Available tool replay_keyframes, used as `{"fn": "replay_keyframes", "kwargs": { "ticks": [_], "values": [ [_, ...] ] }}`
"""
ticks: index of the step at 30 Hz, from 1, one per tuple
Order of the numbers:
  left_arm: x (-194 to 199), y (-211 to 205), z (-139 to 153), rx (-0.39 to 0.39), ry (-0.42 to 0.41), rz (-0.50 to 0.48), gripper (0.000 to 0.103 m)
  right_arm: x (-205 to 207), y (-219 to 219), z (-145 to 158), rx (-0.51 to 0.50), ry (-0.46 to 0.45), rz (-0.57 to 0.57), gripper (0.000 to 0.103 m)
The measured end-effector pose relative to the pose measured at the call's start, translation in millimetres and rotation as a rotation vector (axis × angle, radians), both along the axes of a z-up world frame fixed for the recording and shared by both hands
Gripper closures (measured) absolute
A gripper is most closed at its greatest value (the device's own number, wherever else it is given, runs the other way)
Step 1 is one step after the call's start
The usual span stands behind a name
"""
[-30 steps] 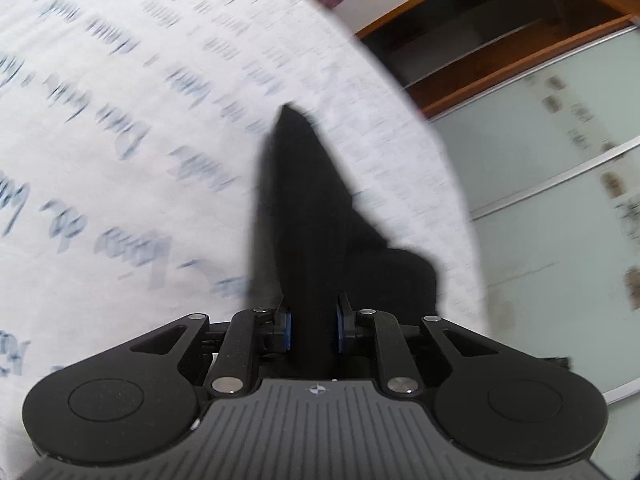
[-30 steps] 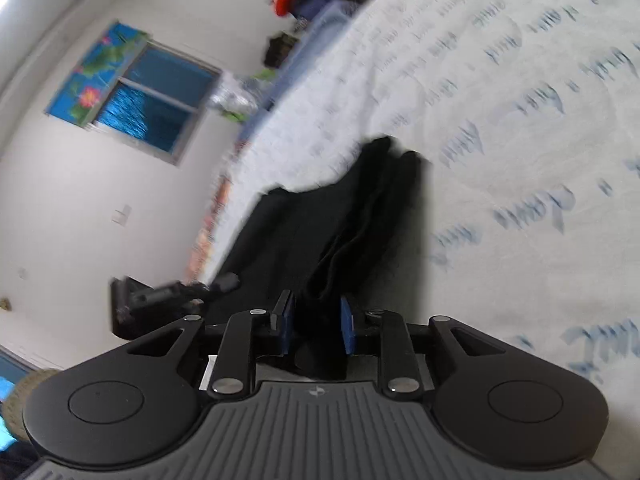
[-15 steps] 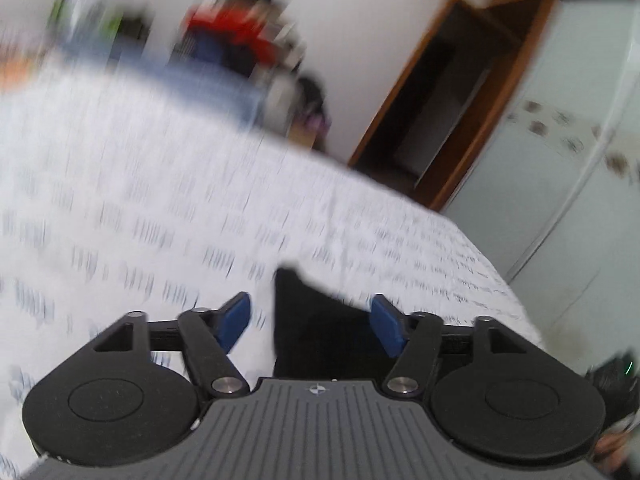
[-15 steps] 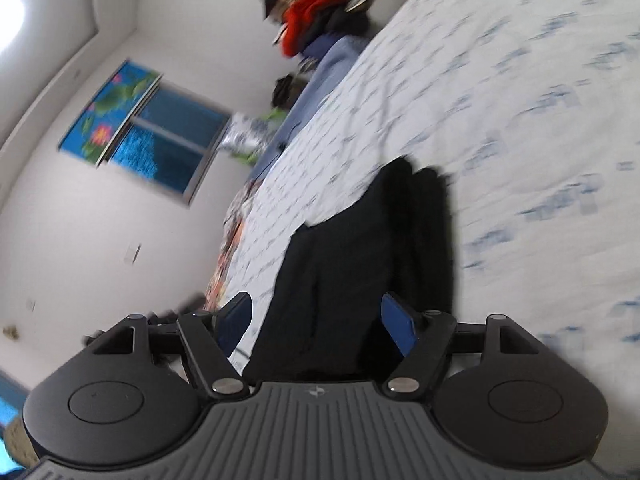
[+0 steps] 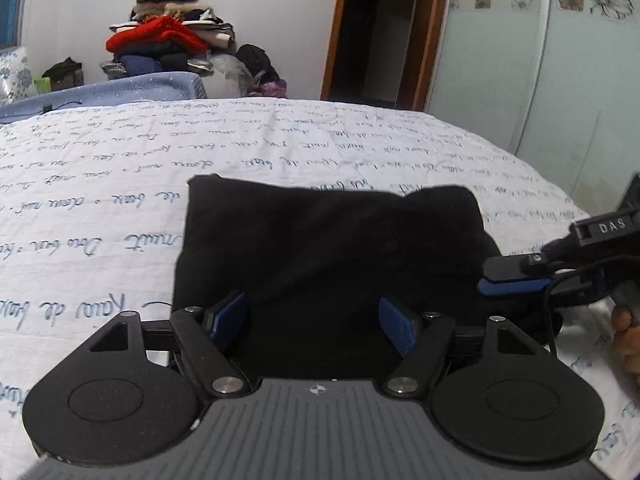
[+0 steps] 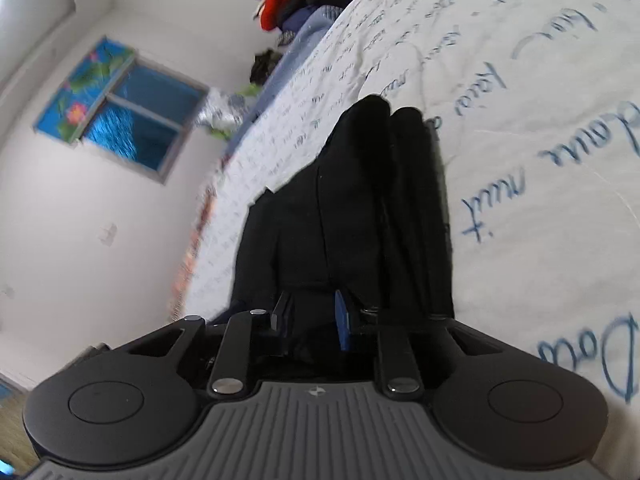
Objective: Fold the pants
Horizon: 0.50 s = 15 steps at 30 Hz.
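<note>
- One bed (image 5: 120, 184) fills the middle of the left wrist view; its white cover carries lines of blue handwriting. In the right wrist view it takes the right half of the frame.
- One pair of black pants (image 5: 328, 248) lies folded on the bed, in the centre of the left wrist view, as a roughly square bundle. In the right wrist view the pants (image 6: 360, 208) run from the centre down to the lower middle, with several layers stacked at the edge.
- One pile of clothes (image 5: 168, 44), with a red piece in it, stands at the upper left of the left wrist view, behind the bed.
- One window (image 6: 132, 120) is at the left of the right wrist view.
- Two hand-held grippers are seen. The left hand-held gripper (image 5: 312, 320), lower centre, is wide open above the pants and holds nothing.
- The right hand-held gripper (image 6: 310, 316), lower centre of its own view, is nearly closed, with black cloth of the pants between its fingers. It also appears at the right edge of the left wrist view, at the right side of the pants.
</note>
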State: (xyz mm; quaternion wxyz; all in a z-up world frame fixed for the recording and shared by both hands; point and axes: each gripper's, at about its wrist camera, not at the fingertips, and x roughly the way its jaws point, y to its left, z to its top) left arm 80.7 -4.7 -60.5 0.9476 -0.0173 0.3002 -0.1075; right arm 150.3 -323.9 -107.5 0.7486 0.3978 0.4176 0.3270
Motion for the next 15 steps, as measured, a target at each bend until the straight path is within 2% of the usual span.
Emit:
{"fn": "replay_keyframes", "kwargs": {
  "ticks": [3, 5, 7, 10, 12, 15],
  "values": [
    [-18, 9, 12, -0.011, -0.066, 0.047, 0.025, -24, -10, 20, -0.053, -0.079, -0.061, 0.075],
    [-33, 15, 17, 0.018, -0.095, 0.07, 0.02, -35, -16, 27, -0.086, -0.109, -0.096, 0.068],
    [-42, 17, 14, 0.06, -0.102, 0.104, 0.019, -39, -24, 25, -0.092, -0.089, -0.117, 0.053],
    [-48, 19, 9, 0.092, -0.098, 0.133, 0.018, -37, -27, 20, -0.079, -0.059, -0.111, 0.054],
    [-43, 22, 4, 0.051, -0.037, 0.15, 0.014, -33, -23, 21, -0.097, -0.055, -0.092, 0.054],
    [-39, 26, -6, -0.007, 0.007, 0.172, 0.012, -25, -9, 25, -0.142, -0.062, -0.053, 0.054]
  ]
}}
